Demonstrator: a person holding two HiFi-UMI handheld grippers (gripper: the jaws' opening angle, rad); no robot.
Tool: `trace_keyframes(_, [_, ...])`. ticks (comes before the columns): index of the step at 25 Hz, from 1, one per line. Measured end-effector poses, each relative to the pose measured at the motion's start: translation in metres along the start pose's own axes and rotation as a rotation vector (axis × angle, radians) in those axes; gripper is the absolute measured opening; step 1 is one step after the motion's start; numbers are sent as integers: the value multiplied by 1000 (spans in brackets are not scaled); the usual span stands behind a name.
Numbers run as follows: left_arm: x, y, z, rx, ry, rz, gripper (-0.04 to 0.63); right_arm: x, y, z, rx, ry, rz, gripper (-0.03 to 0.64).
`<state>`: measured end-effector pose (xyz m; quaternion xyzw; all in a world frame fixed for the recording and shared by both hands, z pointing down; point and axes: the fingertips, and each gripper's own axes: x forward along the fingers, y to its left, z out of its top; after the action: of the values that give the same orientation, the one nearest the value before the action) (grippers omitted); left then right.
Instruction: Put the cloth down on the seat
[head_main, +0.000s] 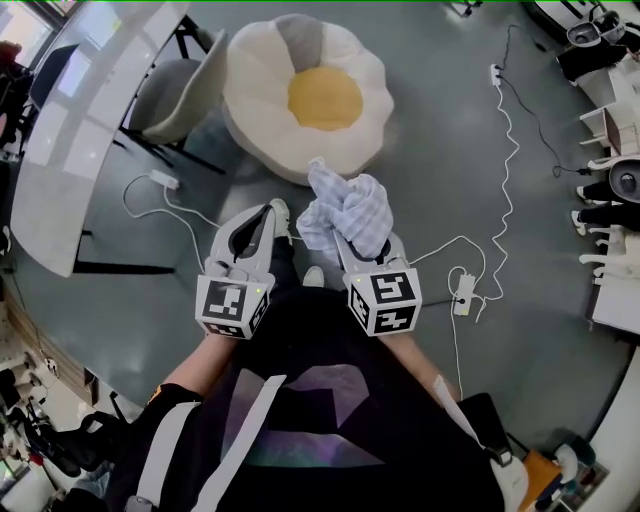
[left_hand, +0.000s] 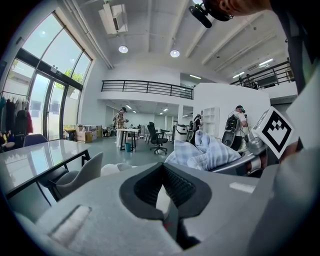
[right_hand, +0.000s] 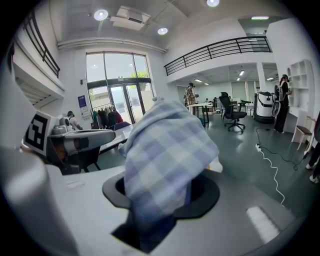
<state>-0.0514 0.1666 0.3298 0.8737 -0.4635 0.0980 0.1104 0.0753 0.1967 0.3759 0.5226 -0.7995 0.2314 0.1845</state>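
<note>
A checked cloth (head_main: 346, 208) is carried in the air just short of the cushioned seat (head_main: 250, 90).

Seen from the head view, the person's right hand-held gripper (head_main: 342, 236) is clamped on the blue-and-white cloth. The cloth bunches up over the jaws and hides their tips, and in the right gripper view it fills the gap between them. The bundle hangs above the grey floor (head_main: 440, 120), close to the near edge of the round white seat with its yellow centre, and does not touch it. The left hand-held gripper (head_main: 268, 212) is level beside the right one, a little apart from the cloth. Its jaws are drawn together at the tips with nothing between them. A white cable (head_main: 505, 150) trails across the floor to the right of the seat.
</note>
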Motion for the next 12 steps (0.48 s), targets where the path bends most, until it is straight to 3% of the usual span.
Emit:
trace_keyframes(6, [38, -1, 15, 6, -19, -58, -2, 13, -19, 15, 0, 4, -31, 178])
trace_keyframes(12, [63, 12, 13, -4, 15, -66, -2, 36, -34, 22, 25, 31, -38, 178])
